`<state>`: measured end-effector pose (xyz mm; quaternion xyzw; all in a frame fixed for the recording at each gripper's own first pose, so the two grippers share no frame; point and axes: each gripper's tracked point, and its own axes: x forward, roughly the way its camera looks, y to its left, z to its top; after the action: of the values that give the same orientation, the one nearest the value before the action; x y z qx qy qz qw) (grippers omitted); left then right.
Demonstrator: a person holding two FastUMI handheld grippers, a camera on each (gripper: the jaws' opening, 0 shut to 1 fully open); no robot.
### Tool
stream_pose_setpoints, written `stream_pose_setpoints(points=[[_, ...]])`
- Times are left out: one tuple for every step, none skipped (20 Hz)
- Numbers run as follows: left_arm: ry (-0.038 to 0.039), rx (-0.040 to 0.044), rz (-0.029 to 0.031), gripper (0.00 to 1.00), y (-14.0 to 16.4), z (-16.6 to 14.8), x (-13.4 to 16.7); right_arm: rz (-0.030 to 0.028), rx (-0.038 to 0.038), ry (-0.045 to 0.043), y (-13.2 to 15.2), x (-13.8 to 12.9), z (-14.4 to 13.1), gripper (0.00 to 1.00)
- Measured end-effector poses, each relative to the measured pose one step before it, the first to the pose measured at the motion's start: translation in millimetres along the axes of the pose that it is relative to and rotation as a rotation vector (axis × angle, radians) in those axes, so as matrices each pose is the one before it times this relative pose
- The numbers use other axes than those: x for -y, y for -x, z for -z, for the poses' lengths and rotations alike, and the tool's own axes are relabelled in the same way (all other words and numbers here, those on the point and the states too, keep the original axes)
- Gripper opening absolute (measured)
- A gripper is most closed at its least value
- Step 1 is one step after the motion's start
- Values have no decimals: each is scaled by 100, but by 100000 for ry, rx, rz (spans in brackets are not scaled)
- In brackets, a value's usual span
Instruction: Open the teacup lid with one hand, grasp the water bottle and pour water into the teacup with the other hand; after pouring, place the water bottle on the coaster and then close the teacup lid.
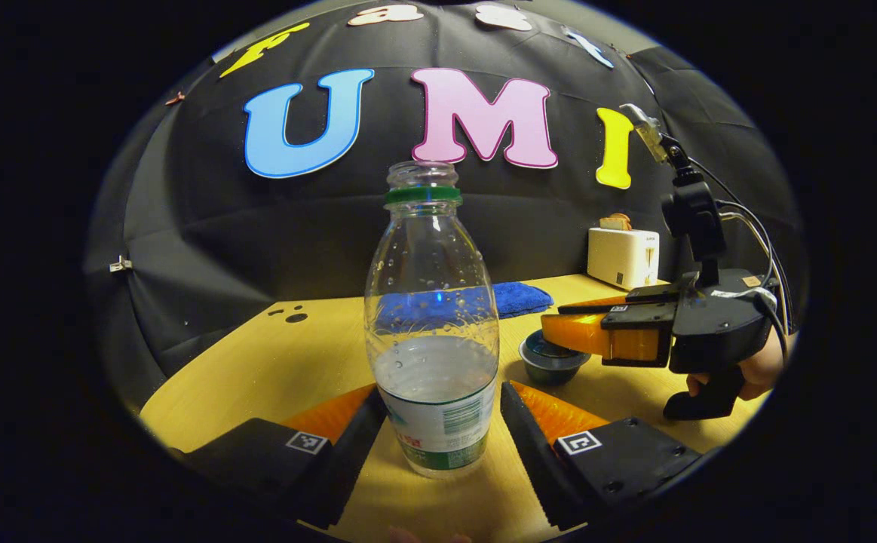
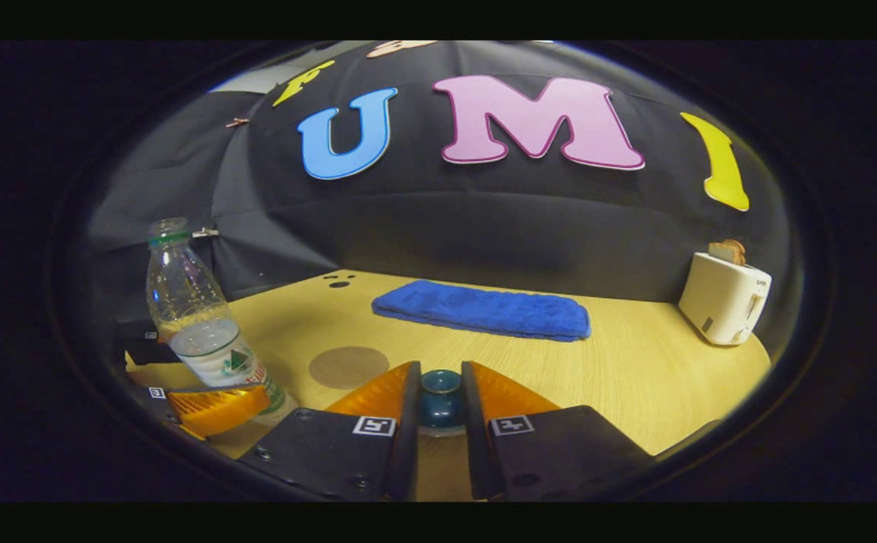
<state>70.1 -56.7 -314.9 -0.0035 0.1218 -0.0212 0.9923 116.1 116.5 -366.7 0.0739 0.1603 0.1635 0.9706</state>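
Clear glossy plastic on the water bottle (image 1: 432, 302), droplets clinging inside, a shiny printed label wrapped round it. The table (image 2: 634, 377) reads as pale wood grain, smooth and matt. Blue towel (image 2: 483, 309) near the back edge looks plush cloth. Toaster (image 2: 723, 298) shows smooth plastic; teacup (image 1: 551, 360) is glazed and glossy.

- A black cloth wall (image 2: 483, 219) is hung behind the table, creased in broad folds and pinned at the left by a small clip (image 1: 119, 265).
- A light wooden table (image 2: 634, 377) is seen below it, its grain running across and a few dark marks (image 2: 338, 280) set near its far edge.
- A folded blue towel (image 2: 483, 310) is laid flat toward the back of the table.
- A white toaster (image 2: 723, 298) with bread in its slot is stood at the far right corner, near the wall.
- The tabletop is lit brightly from above, while the cloth is left dim.
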Motion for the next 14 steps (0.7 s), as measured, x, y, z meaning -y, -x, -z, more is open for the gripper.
stream_pose_setpoints(points=[[-72,-6,-106,95,-5,114,46,277,373,176,162,144,-117,31],[41,-38,-41,95,-155,-99,60,392,662,184,293,251,-306,36],[111,-92,-185,95,-95,195,38,708,988,250,343,286,-452,36],[101,-266,-140,95,-98,34,-30,908,1259,352,334,406,-559,36],[211,-520,12,95,-139,226,-18,1151,1201,420,401,486,-611,36],[320,-298,-82,95,-74,5,-7,1277,1270,507,397,551,-384,36],[175,420,-1204,95,-91,-107,-204,1169,824,584,454,592,-463,36],[421,-272,-983,87,576,-372,-216,1138,574,387,396,599,-306,31],[14,-926,-998,79,-468,424,-143,994,555,102,479,646,-335,31],[-1119,-1110,-1079,78,-27,-41,-230,908,494,-57,354,547,-232,36],[-2221,-799,-1417,77,30,27,-320,1074,472,176,420,661,-231,31],[-4040,-365,-952,76,-153,-400,-434,844,312,159,415,600,-123,31],[-6266,20,-2142,76,-170,-546,-633,974,224,406,392,594,-148,31],[-8102,-275,-3394,75,-371,-543,-1002,1022,77,406,369,658,-87,31]])
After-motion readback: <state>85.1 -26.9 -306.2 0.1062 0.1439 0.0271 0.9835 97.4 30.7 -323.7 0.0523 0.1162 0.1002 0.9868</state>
